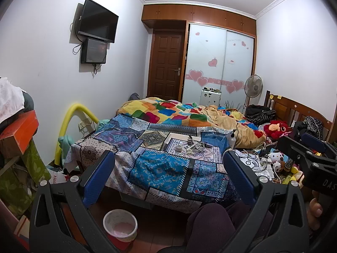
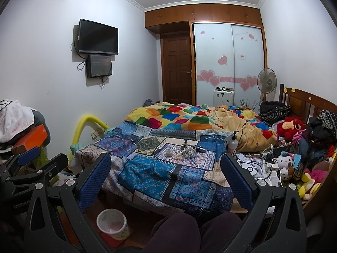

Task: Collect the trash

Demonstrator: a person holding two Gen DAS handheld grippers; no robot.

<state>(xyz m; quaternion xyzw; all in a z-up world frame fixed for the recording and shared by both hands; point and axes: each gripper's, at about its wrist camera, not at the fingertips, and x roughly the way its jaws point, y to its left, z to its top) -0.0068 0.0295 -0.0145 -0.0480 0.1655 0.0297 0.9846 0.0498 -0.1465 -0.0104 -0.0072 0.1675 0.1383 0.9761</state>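
Evidently both the left tool point(image 1: 168, 175) and the right tool point(image 2: 165, 172) hover released and empty, the wastebasket point(image 1: 120, 225) on the floor below the bed's near edge, nearer the left tool.

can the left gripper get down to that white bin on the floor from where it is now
Probably yes. The left gripper is open and holds nothing, and the bin stands uncovered on the floor below its left finger, beside the person's knee.
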